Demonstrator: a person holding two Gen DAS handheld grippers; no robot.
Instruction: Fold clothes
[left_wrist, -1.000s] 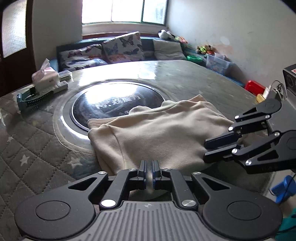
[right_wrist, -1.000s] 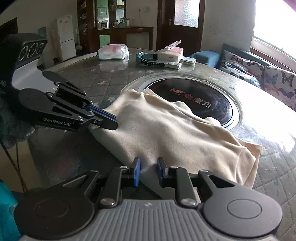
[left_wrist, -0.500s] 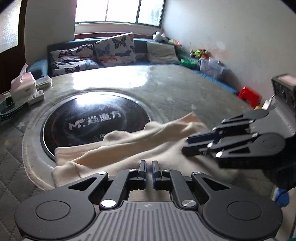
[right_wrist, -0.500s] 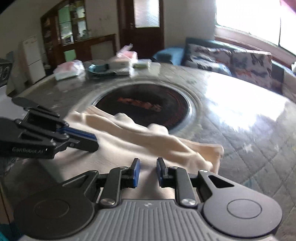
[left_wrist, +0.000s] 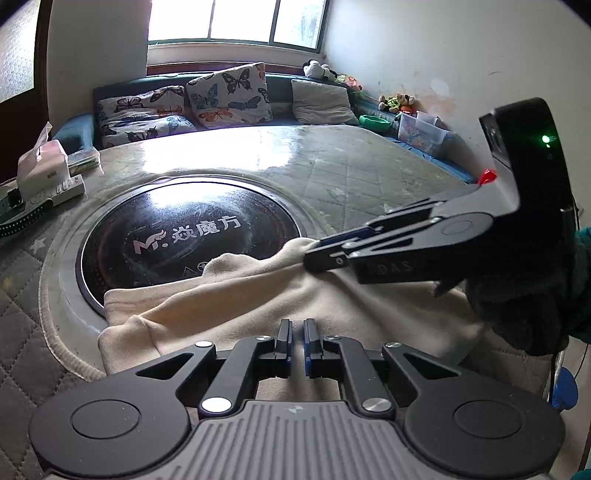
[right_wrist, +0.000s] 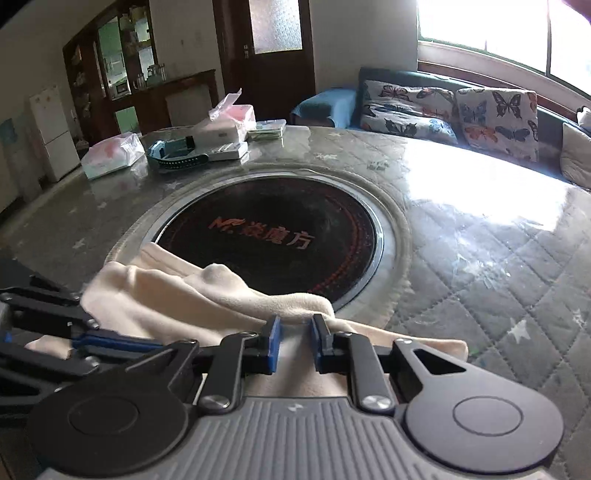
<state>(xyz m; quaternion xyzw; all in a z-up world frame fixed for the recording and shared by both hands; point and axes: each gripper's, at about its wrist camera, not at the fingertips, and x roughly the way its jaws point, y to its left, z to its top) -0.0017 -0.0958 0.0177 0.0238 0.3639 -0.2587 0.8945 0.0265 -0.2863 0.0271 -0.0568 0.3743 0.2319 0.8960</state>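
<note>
While a tissue pack (left_wrist: 40, 166) and a white power strip (left_wrist: 59, 190) sit at the far left edge of the quilted table (left_wrist: 369, 173), the black round hotplate (left_wrist: 184, 229) fills its middle. A cream garment (left_wrist: 240, 306) lies bunched on the near side, its far edge overlapping the hotplate's rim. Low in the left wrist view, the left tongs (left_wrist: 297, 341) are drawn nearly together over the cloth; whether they pinch it cannot be told. To the right, the right tongs (left_wrist: 314, 254) reach in from the side, clamped on a raised fold of the garment, which stretches taut from their tips.
</note>
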